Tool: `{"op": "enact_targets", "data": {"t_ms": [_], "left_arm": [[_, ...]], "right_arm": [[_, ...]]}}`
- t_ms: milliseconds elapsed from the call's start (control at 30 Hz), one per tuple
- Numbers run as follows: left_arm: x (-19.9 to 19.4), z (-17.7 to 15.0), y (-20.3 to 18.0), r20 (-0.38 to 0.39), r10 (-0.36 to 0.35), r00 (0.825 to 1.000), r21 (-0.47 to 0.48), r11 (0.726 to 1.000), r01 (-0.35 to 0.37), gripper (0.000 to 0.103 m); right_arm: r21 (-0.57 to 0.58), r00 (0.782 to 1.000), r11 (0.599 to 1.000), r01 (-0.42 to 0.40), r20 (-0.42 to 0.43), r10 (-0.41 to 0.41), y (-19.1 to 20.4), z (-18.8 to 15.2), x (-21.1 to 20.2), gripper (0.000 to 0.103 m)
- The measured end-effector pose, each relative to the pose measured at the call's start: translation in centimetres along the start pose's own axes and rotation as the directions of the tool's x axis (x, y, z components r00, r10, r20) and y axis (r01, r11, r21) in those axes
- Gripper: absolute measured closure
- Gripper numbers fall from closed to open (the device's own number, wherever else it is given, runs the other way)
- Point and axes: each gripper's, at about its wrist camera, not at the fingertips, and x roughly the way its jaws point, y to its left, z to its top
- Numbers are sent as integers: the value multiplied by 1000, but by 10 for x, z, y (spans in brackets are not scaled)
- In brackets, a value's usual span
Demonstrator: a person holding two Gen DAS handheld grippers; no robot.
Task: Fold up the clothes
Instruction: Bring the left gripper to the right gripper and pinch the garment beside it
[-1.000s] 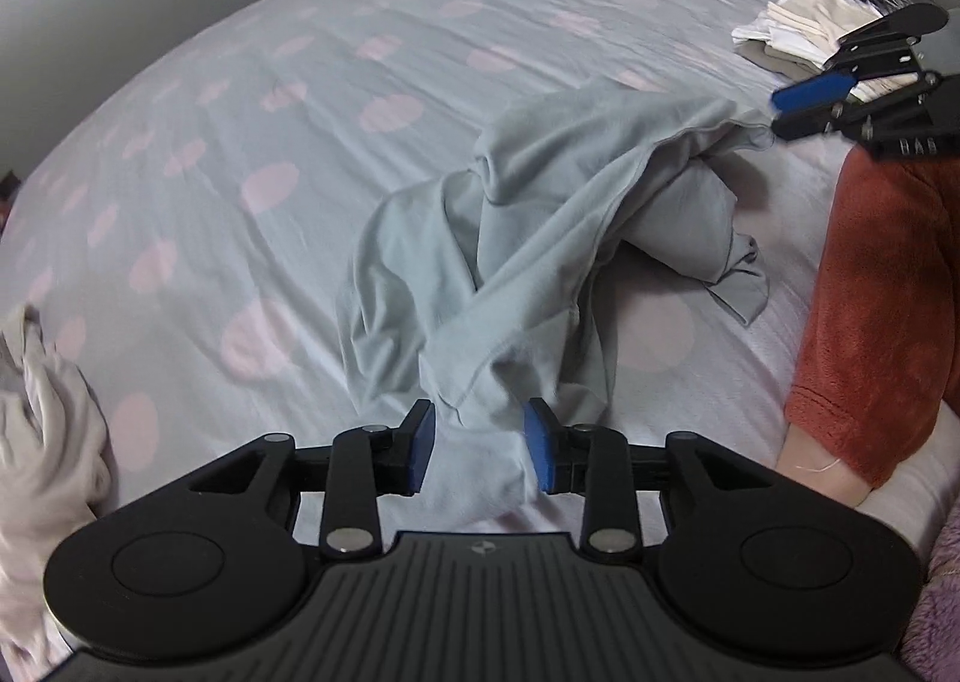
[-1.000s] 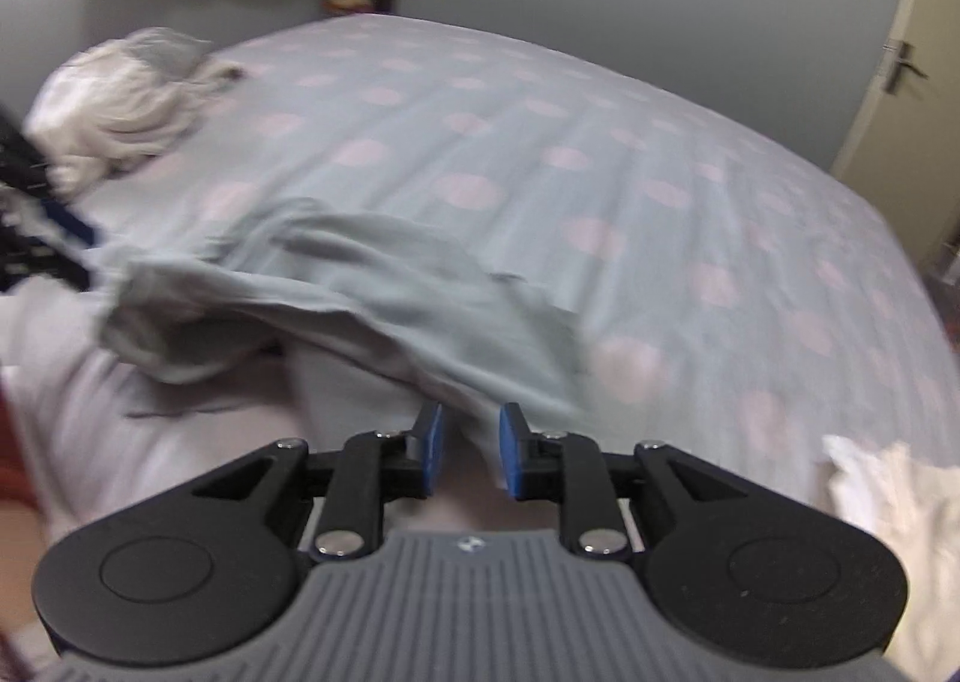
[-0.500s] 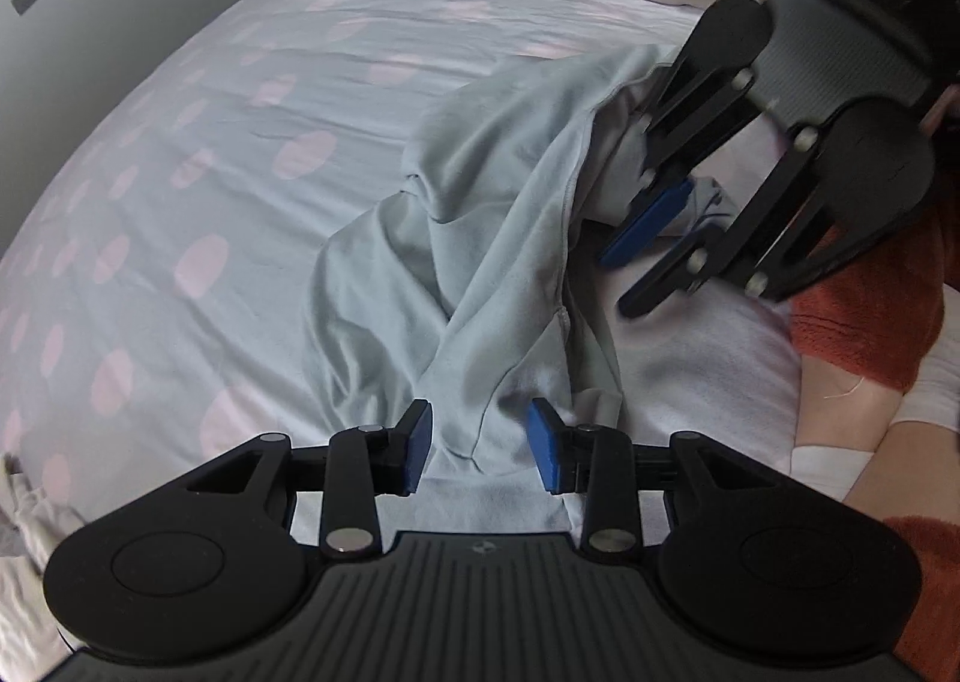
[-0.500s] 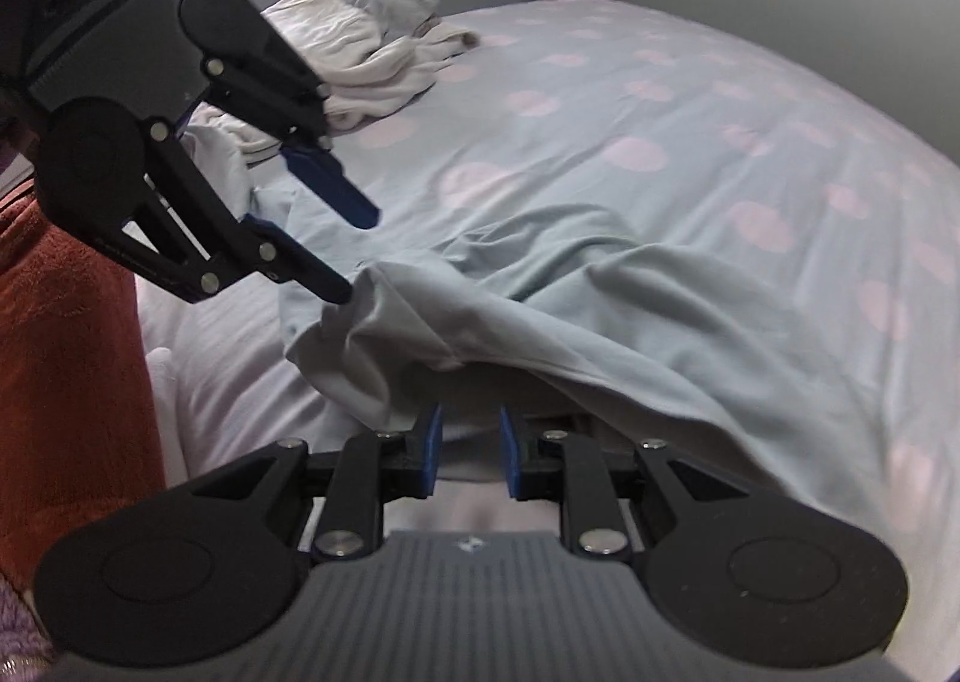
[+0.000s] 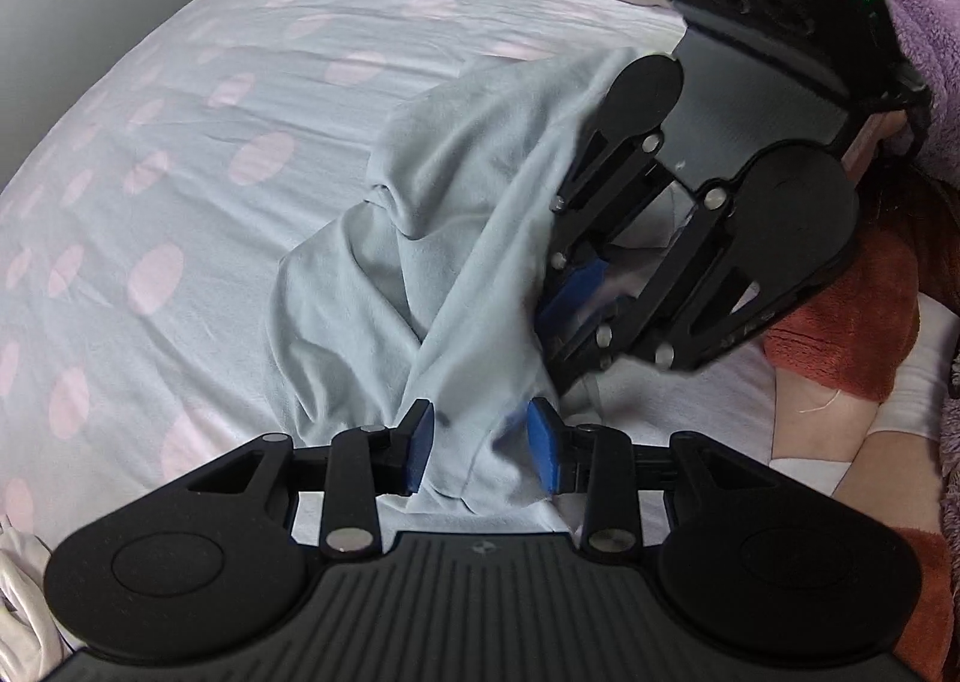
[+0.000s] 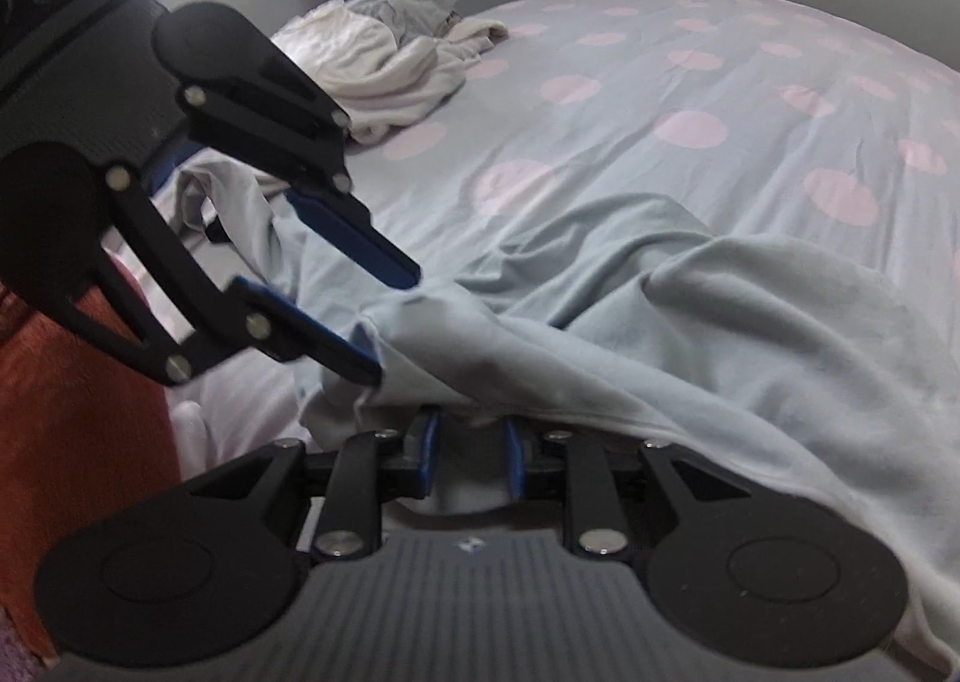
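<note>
The pale blue garment (image 5: 456,238) lies bunched on my polka-dot bedspread (image 5: 198,154). My left gripper (image 5: 480,445) straddles its hem, pads apart; my right gripper (image 6: 471,457) has just been closing on its edge.

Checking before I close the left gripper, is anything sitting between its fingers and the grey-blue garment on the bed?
Nothing visible does. A fold of the grey-blue garment already lies between the left gripper's open fingers. The right gripper is close beside it at the same bunched cloth, its jaws just closing.
</note>
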Motion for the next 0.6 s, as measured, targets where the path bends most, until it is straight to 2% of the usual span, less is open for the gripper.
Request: {"op": "enact_targets", "data": {"t_ms": [67, 233, 400, 600], "left_arm": [[0, 2, -1, -4, 9, 1000, 19, 1000, -9, 70], [-8, 9, -10, 7, 24, 1000, 75, 997, -24, 70], [-14, 22, -27, 19, 60, 998, 170, 983, -62, 70], [-2, 37, -30, -43, 53, 998, 231, 972, -41, 70]], "right_arm": [[-14, 1000, 1000, 6, 18, -6, 3, 0, -7, 100], [-83, 997, 995, 63, 40, -60, 15, -3, -35, 101], [-169, 993, 979, 116, 53, -108, 28, -5, -55, 101], [-235, 987, 958, 161, 60, -151, 38, -8, -51, 101]]}}
